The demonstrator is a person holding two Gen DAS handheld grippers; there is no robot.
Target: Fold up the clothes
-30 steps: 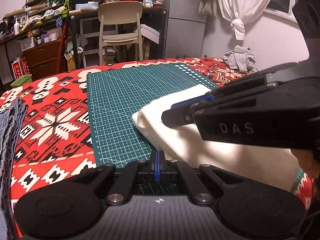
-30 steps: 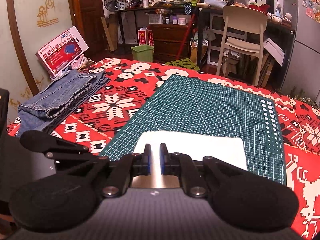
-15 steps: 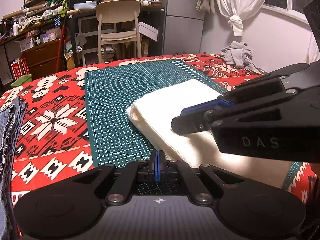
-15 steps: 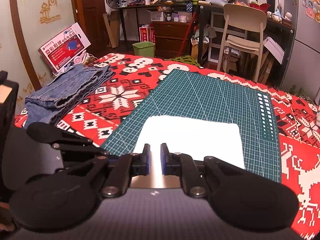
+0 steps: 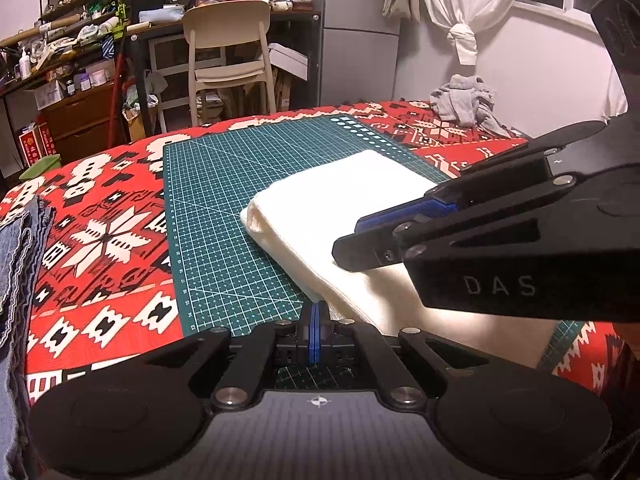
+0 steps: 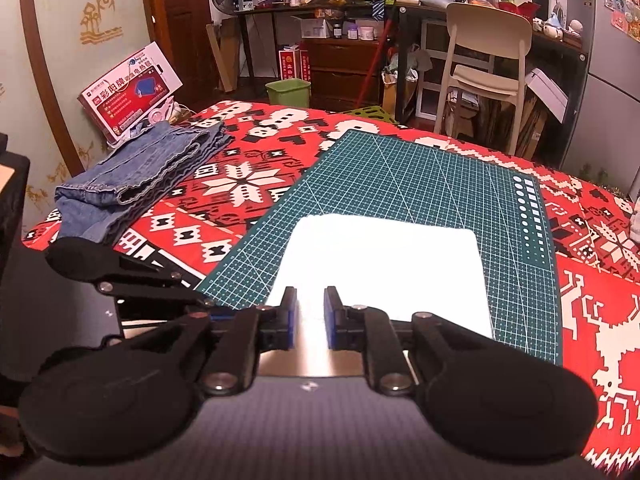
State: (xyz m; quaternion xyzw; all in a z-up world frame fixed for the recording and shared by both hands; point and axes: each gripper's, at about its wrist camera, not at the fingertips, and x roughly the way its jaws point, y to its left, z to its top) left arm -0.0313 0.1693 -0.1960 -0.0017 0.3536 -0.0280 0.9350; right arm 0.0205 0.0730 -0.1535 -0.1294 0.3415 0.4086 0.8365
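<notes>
A folded white cloth lies on the green cutting mat. My left gripper is shut with nothing in it, at the mat's near edge just beside the cloth's near left corner. It also shows from the side as the left gripper. My right gripper hovers over the cloth's near edge. Its jaws are opening, and only the cloth below shows through the gap, nothing pinched. From the left wrist view the right gripper reaches in from the right, just above the cloth.
Folded blue jeans lie at the left of the red patterned cover. A crumpled grey garment sits at the far right corner. A red-and-white box leans on the left wall; a chair and cluttered desks stand beyond the far edge.
The gap between the right gripper's jaws has widened, and it has drawn back a little along the cloth. The left gripper has stayed shut and still.
</notes>
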